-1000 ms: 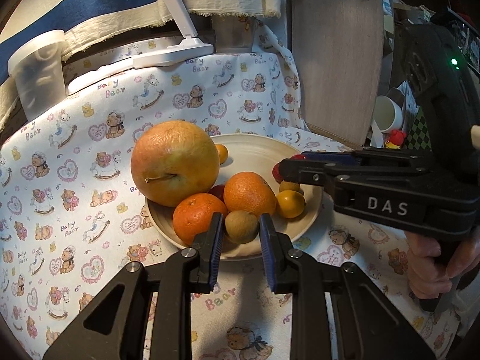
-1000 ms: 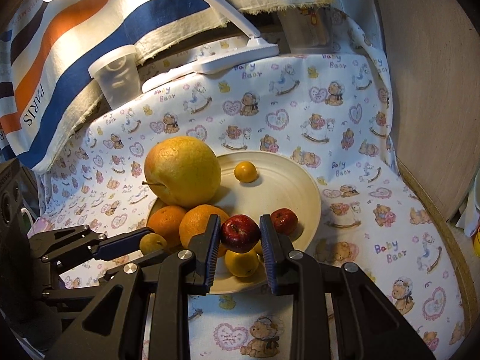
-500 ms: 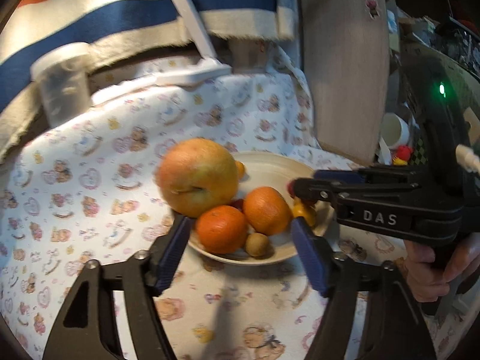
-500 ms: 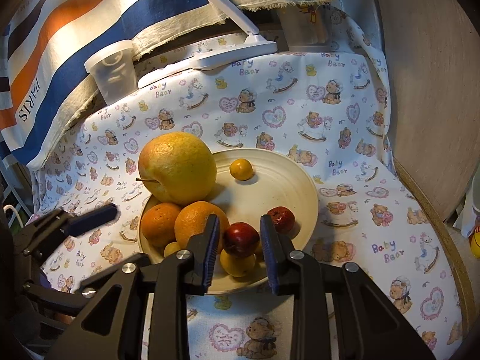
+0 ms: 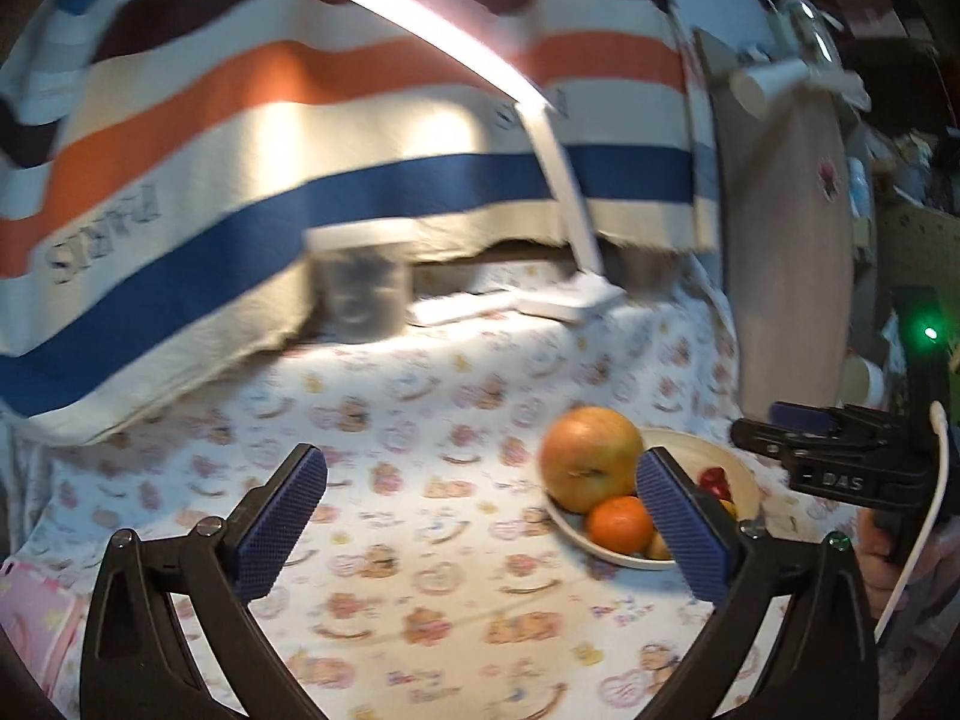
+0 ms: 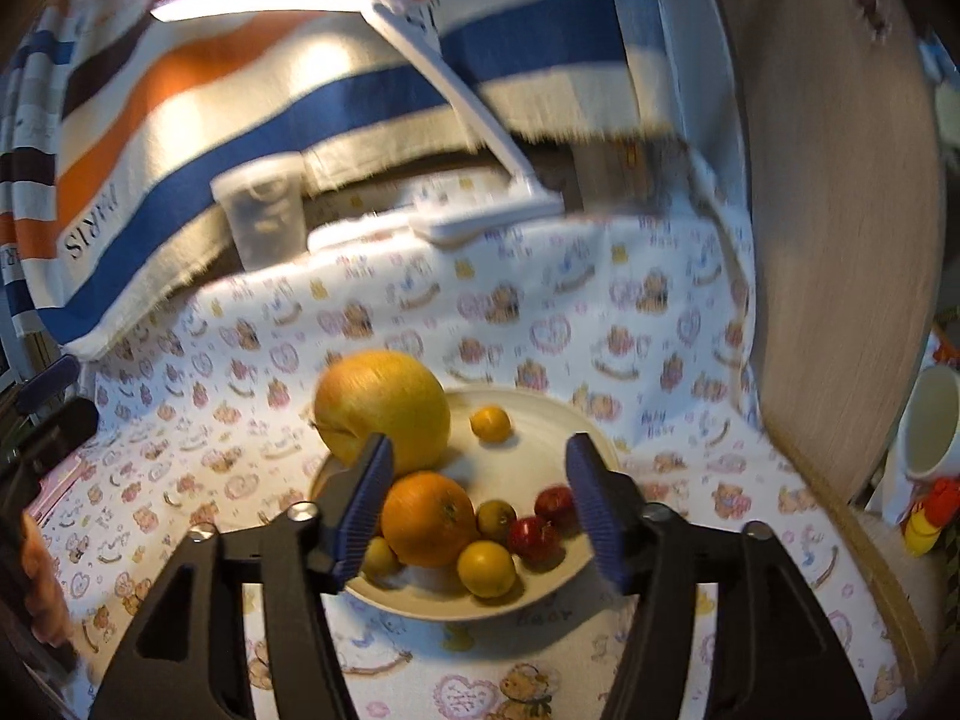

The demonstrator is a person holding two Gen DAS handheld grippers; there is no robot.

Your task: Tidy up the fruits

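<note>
A cream plate [image 6: 528, 438] on the teddy-bear cloth holds a big grapefruit [image 6: 384, 408], an orange [image 6: 429, 519], two small red apples [image 6: 534, 537], a brownish kiwi [image 6: 497, 519] and small yellow fruits [image 6: 486, 567]. My right gripper [image 6: 480, 498] hovers in front of the plate with its jaws opening; the pads frame the fruit but touch none. My left gripper [image 5: 480, 516] is off to the plate's left, jaws opening wide with nothing between them. In the left wrist view, the plate [image 5: 660, 558], grapefruit [image 5: 591, 459] and right gripper [image 5: 774, 429] sit at the right.
A white desk lamp [image 6: 480, 222] and a clear plastic cup [image 6: 264, 210] stand at the back under a striped towel [image 5: 300, 120]. A wooden board [image 6: 840, 210] leans at the right, with a white mug [image 6: 930, 420] and a red-yellow toy [image 6: 927, 510] beyond it.
Both grippers opened and drew back. The left let go of the kiwi and swung left, away from the plate. The right released a red apple, which now lies on the plate.
</note>
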